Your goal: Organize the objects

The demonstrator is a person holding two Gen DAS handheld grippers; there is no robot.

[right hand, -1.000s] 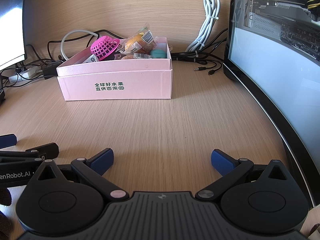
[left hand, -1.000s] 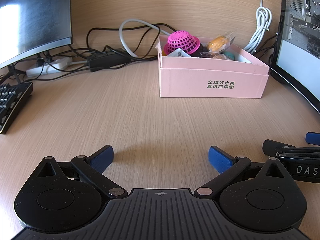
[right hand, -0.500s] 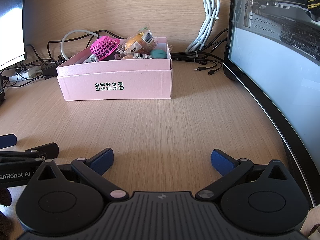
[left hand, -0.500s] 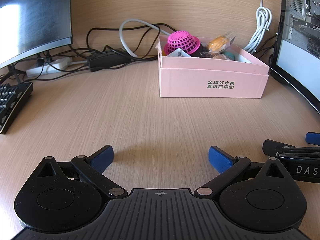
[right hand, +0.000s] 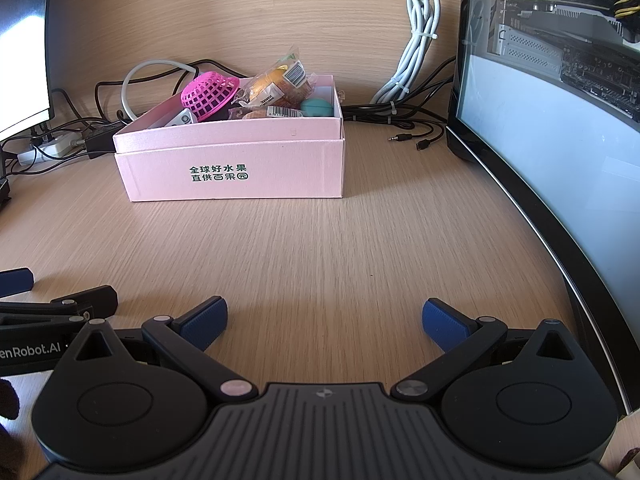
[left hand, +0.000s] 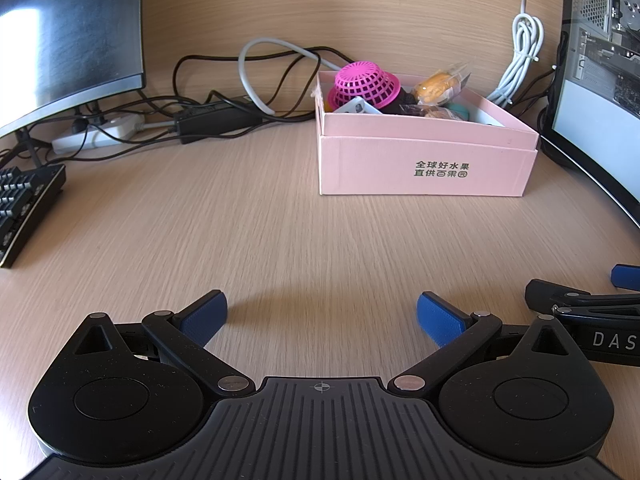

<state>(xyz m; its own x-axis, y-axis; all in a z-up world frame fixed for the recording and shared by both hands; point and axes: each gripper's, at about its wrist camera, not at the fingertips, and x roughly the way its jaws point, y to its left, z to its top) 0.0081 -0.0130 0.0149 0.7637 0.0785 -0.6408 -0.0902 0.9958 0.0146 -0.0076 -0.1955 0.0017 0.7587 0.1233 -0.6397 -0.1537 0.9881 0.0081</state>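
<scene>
Your left gripper (left hand: 320, 316) and right gripper (right hand: 324, 318) both sit spread wide and empty, well short of the pink box (right hand: 236, 168), which lies dead ahead of your right one, long side facing you, holding the pink basket (right hand: 208, 90) and snack packets (right hand: 278, 80).

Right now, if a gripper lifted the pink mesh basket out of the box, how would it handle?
The pink mesh basket looks like thin open plastic, so probably light and slightly flexible. It lies tilted, dome-up, on other items in the pink box, so it may slide or tip.
</scene>
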